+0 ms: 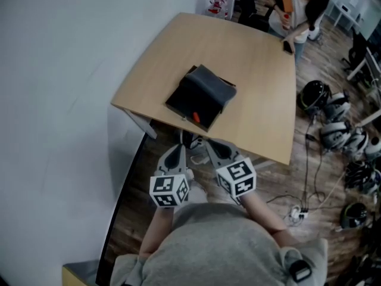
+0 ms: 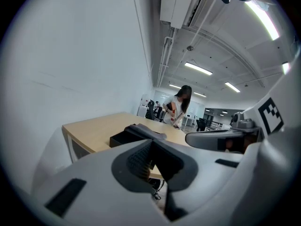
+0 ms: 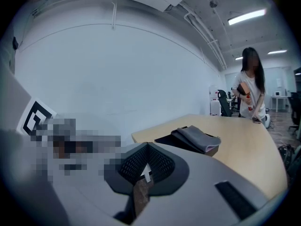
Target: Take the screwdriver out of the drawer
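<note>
Nearest, the left gripper (image 1: 181, 144) and right gripper (image 1: 209, 143) sit side by side just short of the table (image 1: 256, 64) edge. Both pairs of jaws are pressed together with nothing between them. Beyond them, on the table, lies a black open drawer (image 1: 183, 98) with a grey cloth (image 1: 212, 83) over its far end. The screwdriver (image 1: 195, 117) shows only as a small orange bit in the drawer's near corner, too small to tell its long axis or heading. Farther off, a person (image 1: 296, 8) stands at the table's far side.
</note>
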A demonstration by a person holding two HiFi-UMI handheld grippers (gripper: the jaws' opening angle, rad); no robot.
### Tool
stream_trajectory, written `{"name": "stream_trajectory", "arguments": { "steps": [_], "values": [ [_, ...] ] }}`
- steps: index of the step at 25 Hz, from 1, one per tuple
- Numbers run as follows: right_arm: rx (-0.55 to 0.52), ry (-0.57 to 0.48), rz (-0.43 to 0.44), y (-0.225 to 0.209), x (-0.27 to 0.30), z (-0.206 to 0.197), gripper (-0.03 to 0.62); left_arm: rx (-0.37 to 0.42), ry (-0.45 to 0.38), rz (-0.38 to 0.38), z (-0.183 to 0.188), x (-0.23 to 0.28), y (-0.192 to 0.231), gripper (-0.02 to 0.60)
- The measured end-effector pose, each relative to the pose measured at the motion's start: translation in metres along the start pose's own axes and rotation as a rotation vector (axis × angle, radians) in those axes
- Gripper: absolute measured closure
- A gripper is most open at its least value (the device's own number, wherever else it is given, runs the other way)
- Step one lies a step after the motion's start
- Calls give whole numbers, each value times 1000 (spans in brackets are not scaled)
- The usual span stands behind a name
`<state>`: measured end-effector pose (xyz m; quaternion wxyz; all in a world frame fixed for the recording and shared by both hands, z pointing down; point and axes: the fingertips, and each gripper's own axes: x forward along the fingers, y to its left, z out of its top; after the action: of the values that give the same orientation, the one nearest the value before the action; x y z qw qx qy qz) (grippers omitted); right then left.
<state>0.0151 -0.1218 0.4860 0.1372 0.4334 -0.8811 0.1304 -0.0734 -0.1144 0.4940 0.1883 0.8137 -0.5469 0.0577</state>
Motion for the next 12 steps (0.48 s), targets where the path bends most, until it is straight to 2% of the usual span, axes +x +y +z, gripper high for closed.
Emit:
{"name": "stream_trajectory", "arguments": {
  "steps": [12],
  "values": [
    [30, 26, -62, -38, 81, 52, 595, 17, 35, -56, 54, 76, 55, 581]
  ]
}}
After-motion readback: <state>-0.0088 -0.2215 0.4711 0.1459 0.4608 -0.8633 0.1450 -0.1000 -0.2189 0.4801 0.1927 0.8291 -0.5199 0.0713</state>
